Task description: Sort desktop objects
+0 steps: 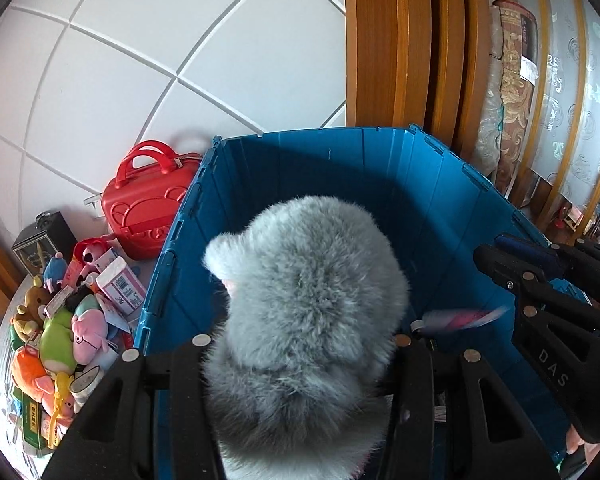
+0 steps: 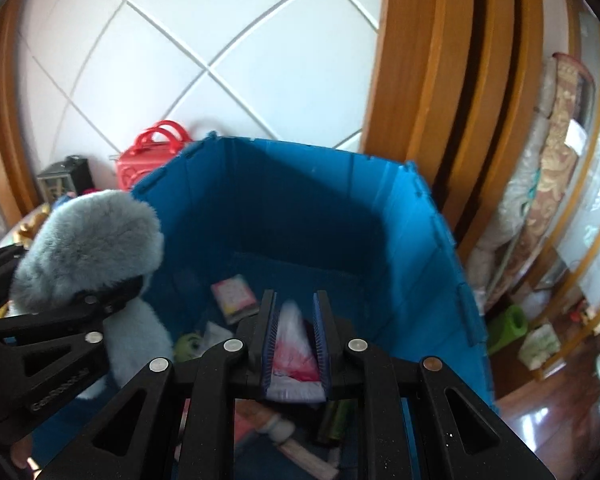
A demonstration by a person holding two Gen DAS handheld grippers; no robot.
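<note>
A fluffy grey plush toy [image 1: 308,280] fills the left wrist view. My left gripper [image 1: 300,340] is shut on it, above the near-left part of the open blue bin [image 1: 340,168]. In the right wrist view my right gripper [image 2: 294,300] is shut on a white and pink packet [image 2: 294,344], held over the blue bin [image 2: 300,200]. The grey plush toy [image 2: 92,232] and left gripper [image 2: 72,264] show at the left. The right gripper [image 1: 500,248] with its blurred packet [image 1: 460,318] appears at the right of the left wrist view. The plush toy hides most of the bin's floor there.
Inside the bin lie a small pink box [image 2: 236,298], a green toy [image 2: 188,346] and some bottles. Left of the bin are a red case [image 1: 148,208] and a pile of small plush toys [image 1: 60,320]. A wooden door frame [image 1: 400,40] and rolled fabric [image 1: 508,100] stand behind.
</note>
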